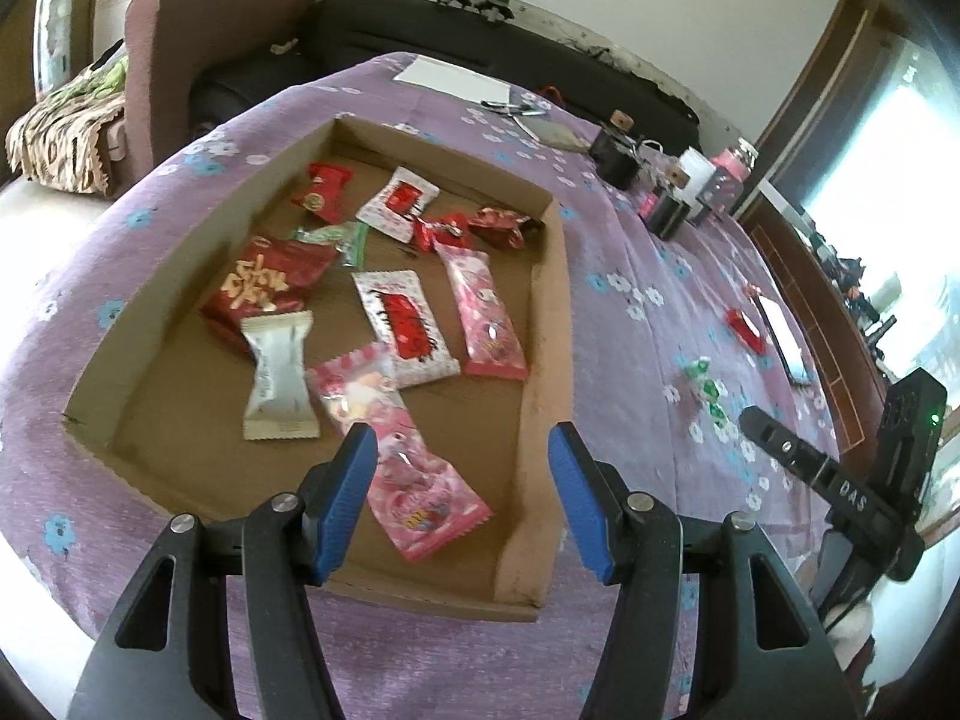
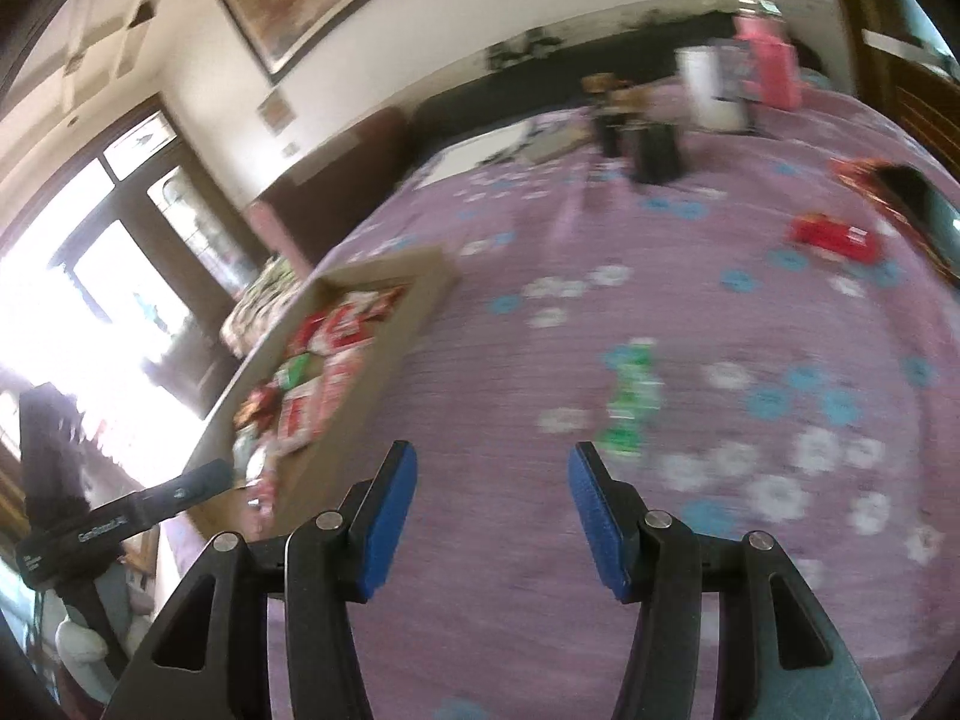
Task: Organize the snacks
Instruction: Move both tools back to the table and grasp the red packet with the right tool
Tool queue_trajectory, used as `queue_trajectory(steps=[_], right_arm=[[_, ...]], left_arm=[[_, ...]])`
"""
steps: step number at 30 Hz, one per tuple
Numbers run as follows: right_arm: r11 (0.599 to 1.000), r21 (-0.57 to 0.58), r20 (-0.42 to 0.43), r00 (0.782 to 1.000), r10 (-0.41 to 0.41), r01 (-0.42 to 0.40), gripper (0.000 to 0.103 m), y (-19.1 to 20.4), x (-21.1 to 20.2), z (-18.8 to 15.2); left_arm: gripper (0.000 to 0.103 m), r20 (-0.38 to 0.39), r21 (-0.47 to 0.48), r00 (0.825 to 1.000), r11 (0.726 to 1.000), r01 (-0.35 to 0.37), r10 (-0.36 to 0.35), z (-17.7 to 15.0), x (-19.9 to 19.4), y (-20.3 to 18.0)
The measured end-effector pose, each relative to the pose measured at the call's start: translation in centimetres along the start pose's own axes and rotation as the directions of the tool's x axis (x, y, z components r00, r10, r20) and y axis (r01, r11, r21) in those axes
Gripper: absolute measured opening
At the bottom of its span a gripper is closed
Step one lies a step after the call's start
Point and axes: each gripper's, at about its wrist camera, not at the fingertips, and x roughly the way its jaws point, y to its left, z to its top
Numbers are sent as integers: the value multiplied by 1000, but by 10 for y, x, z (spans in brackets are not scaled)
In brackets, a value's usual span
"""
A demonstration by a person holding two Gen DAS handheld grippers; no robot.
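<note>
A shallow cardboard tray (image 1: 543,324) on a purple flowered cloth holds several snack packets, among them a pink packet (image 1: 414,474), a white-and-red packet (image 1: 405,324) and a silver packet (image 1: 279,375). My left gripper (image 1: 462,498) is open and empty above the tray's near end, over the pink packet. Green candies (image 1: 708,390) and a red packet (image 1: 747,327) lie loose on the cloth to the right. My right gripper (image 2: 492,516) is open and empty over the cloth, with the green candies (image 2: 630,402) just ahead to its right. The tray (image 2: 372,372) is at its left, the red packet (image 2: 831,234) far right.
Black and white containers (image 1: 672,180) and a pink bottle (image 1: 729,171) stand at the table's far right. Paper (image 1: 450,78) and scissors (image 1: 516,111) lie at the far edge. A phone (image 1: 786,336) lies near the red packet. A sofa (image 1: 420,36) is behind. The right wrist view is blurred.
</note>
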Motion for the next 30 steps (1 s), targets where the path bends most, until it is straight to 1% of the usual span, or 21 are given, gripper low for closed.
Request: queue_trajectory(steps=[6,9,13,16,17,18,20,23,27,30], right_arm=[[989,100,24,993,-112,109,55,-64,-25,5],[979,144,35,988,-154,147,56,-90,-36,11],[966,178,43,979,-198,188,57,-115,-42,22],[958,182,60,970,-236,222,57,-129,-41,38],[955,182,67,966,-252,236,57,-134,-40,45],[952,181,70,962,-263,247,57,-138,-38,51],[944,183,75,953,-293,276,58,-147,-32,66],[929,190,81,938,-336,316,58,-160,-19,89],[926,181,81,933,-351,332,58,-171,2,116],[925,179,83,931,-355,336,61,-178,18,130]], left_arm=[[58,-13,57,1000,998,20,-19,-6,2,-19],[58,-33,84,998,995,52,-49,-10,5,-32],[58,-56,144,996,986,84,-76,-15,9,-54],[59,-72,191,994,977,95,-83,-20,12,-71],[63,-65,207,995,974,86,-74,-21,12,-75],[65,-65,222,995,971,86,-73,-22,13,-81],[65,-89,237,992,966,105,-86,-25,16,-90],[65,-100,271,992,957,105,-81,-27,19,-103],[65,-117,306,990,945,112,-79,-31,21,-115],[65,-133,321,989,941,106,-66,-33,25,-121]])
